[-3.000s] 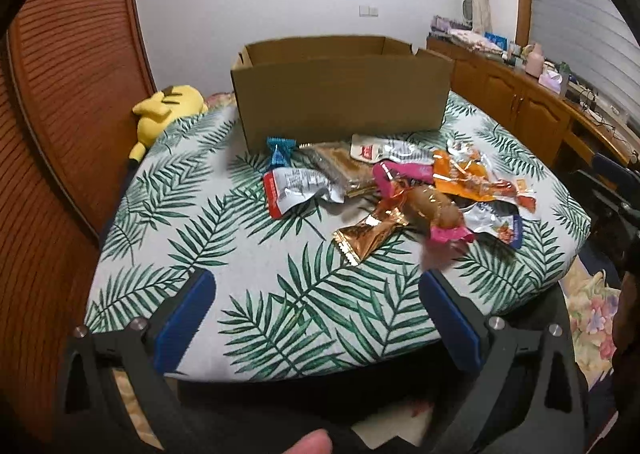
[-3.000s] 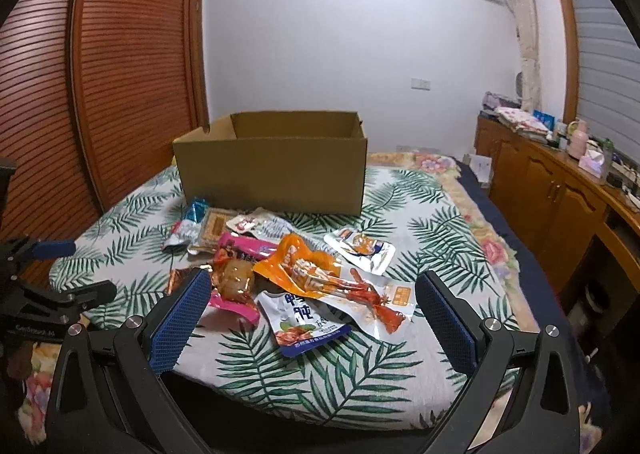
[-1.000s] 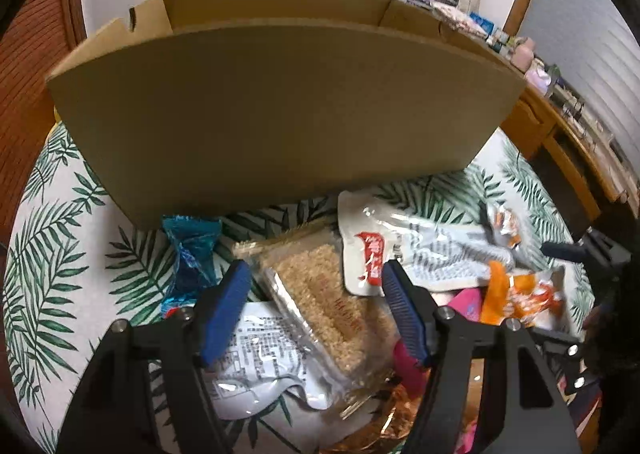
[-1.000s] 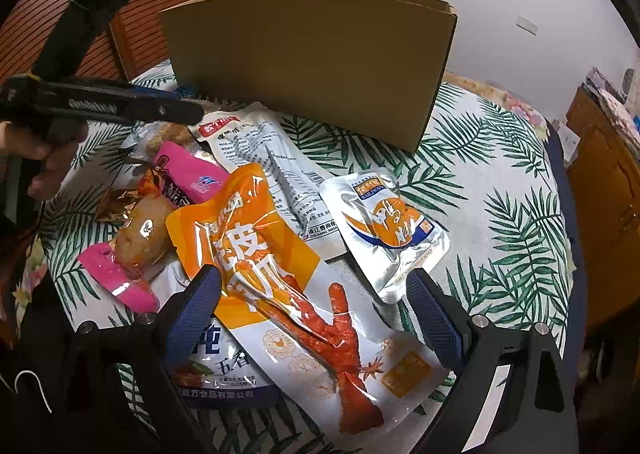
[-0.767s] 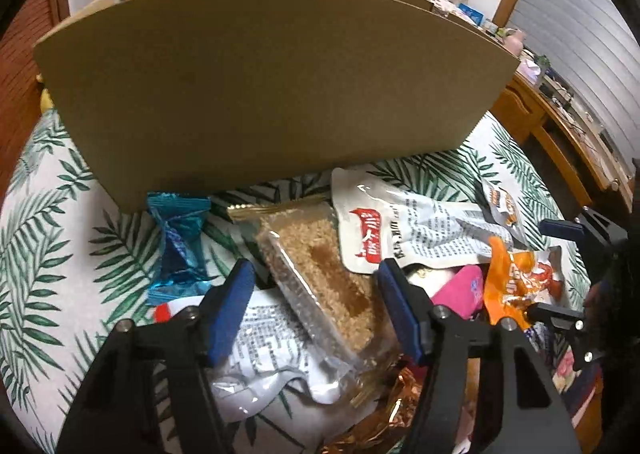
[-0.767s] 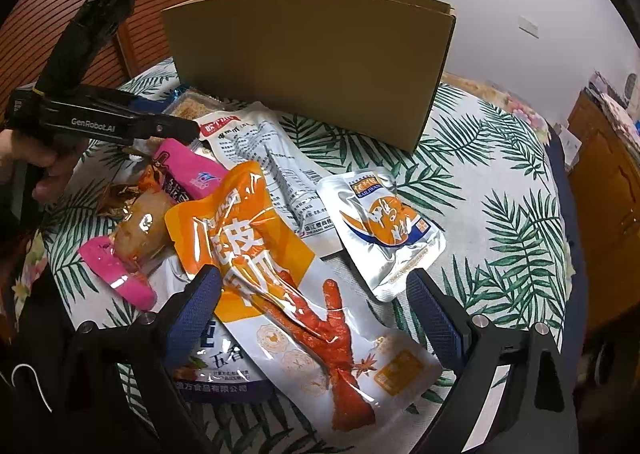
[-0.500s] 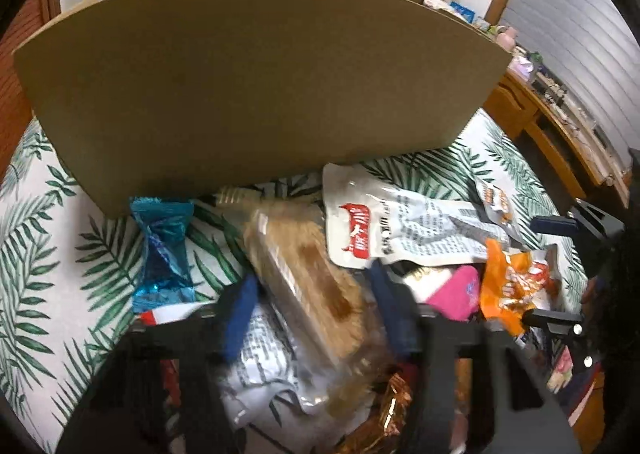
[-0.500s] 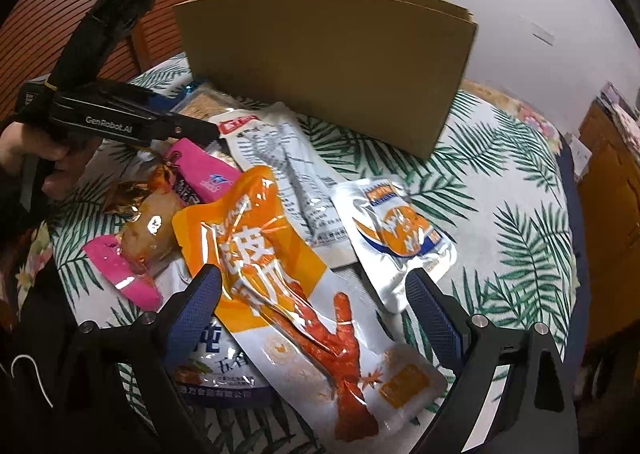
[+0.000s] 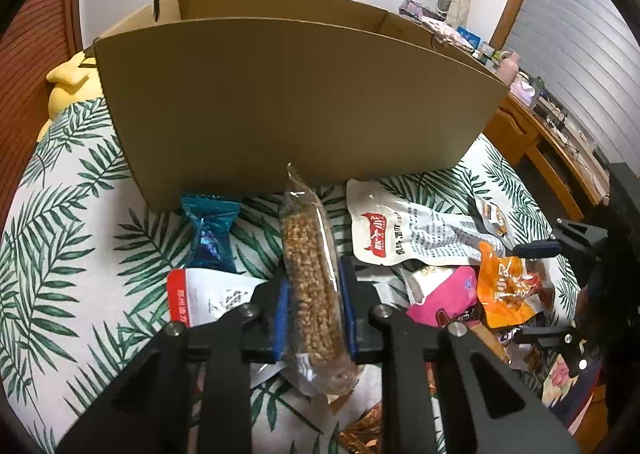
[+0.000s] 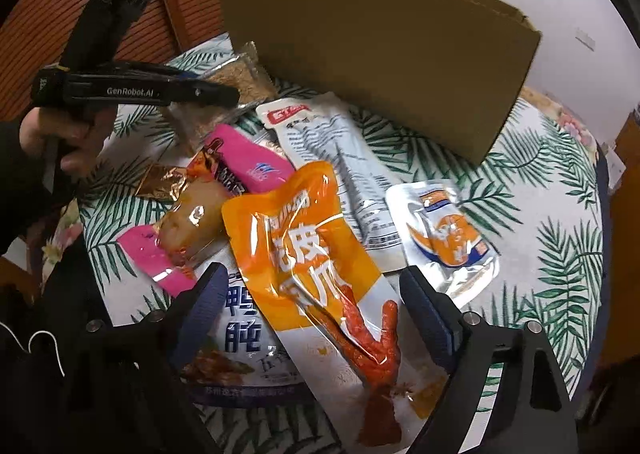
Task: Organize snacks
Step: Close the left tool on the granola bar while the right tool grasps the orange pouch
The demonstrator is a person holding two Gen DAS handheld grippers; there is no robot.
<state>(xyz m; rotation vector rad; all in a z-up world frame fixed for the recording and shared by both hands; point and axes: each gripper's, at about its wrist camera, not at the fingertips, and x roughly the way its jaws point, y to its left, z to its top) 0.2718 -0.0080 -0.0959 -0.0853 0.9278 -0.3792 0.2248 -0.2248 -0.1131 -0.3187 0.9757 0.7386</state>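
My left gripper (image 9: pixel 314 296) is shut on a clear-wrapped brown grain bar (image 9: pixel 310 274) and holds it lifted, pointing at the open cardboard box (image 9: pixel 280 102). The bar also shows in the right wrist view (image 10: pixel 236 82), beside the left gripper (image 10: pixel 224 96). My right gripper (image 10: pixel 316 314) is open and empty, its fingers on either side of the orange chicken-foot pack (image 10: pixel 316 266). The box stands behind the snack pile in that view (image 10: pixel 384 54).
Loose snacks lie on the palm-leaf cloth (image 9: pixel 60 238): a blue candy wrapper (image 9: pixel 210 232), a white-and-red pouch (image 9: pixel 404 232), a pink pack (image 10: pixel 248 162), a silver-orange pouch (image 10: pixel 448 238), a blue-white pack (image 10: pixel 240 334). A yellow plush (image 9: pixel 68 82) lies left of the box.
My left gripper has closed on the grain bar and lifted it off the pile. My right gripper moved in closer over the orange pack.
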